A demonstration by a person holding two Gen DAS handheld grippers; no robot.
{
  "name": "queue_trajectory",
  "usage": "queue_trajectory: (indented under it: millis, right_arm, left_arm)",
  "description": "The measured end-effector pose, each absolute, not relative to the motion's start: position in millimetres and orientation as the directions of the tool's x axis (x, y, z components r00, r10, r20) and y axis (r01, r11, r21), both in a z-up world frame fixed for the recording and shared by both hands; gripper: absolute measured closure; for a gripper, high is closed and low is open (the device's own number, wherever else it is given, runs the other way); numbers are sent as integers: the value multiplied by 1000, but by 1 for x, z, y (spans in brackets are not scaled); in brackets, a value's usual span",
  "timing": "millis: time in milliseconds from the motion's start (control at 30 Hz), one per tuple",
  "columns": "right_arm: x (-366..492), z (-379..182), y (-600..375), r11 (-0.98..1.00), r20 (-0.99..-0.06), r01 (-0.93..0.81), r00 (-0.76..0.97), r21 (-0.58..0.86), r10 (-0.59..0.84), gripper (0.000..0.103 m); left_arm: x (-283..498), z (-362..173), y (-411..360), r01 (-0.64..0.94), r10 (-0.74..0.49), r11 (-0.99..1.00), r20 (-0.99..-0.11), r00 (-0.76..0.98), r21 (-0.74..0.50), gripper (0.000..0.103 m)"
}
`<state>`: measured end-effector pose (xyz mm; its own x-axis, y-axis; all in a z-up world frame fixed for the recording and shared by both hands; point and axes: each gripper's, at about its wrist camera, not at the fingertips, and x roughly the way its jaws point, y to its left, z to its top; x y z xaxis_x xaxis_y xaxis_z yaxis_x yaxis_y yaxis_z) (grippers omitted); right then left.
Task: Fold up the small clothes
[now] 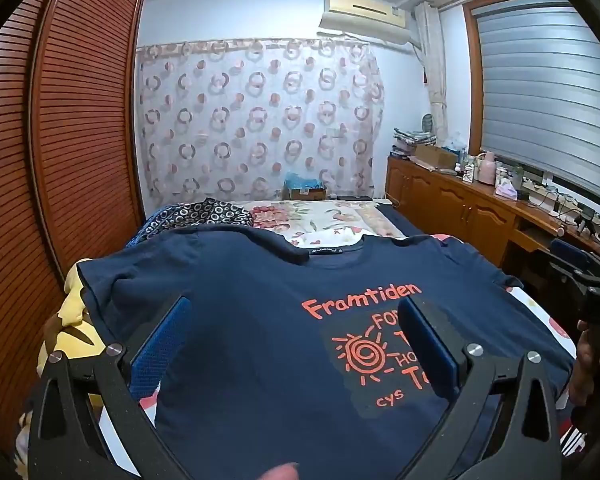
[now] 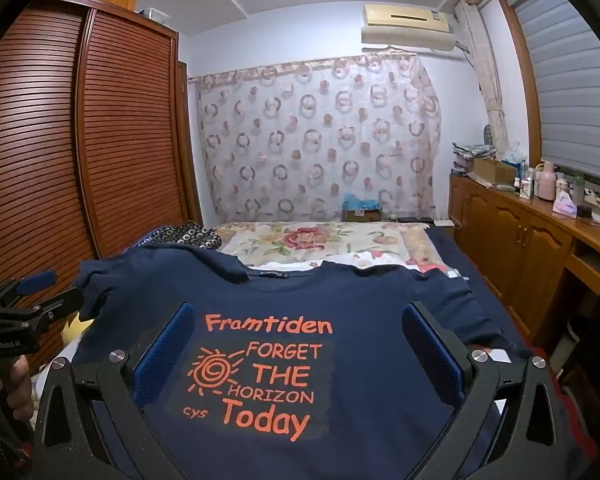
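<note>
1. Navy T-shirt (image 2: 360, 320) lies print-up, spread across the bed (image 2: 324, 240), filling the lower centre of both views; collar toward the top of frame
2. Left gripper (image 1: 296, 340) jaws spread wide, nothing between the pads; it hovers over the print
3. Right gripper (image 2: 298, 344) likewise fully spread and empty
4. Upper-left sleeve is rumpled and flipped over
5. Judged light, soft, limp cotton; it will sag and drag. Best pinched at the shoulder seams or hem corners, not mid-panel

A home bedroom: bed (image 2: 320, 240) with floral bedding, louvred wooden wardrobe (image 2: 100, 128) left, wall air conditioner (image 2: 408, 26) far right.
</note>
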<state>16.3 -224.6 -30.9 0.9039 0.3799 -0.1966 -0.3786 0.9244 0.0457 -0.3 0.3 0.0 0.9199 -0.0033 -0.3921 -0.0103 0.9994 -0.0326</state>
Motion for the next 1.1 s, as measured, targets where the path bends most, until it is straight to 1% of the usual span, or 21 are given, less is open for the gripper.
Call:
queue_trajectory:
  millis: [1100]
  right_arm:
    - [16,-32,-227,920,-200,-386,899,62,390,0]
  left_arm:
    - [2,-7,16,-23,11,999,-396,918,-25,0]
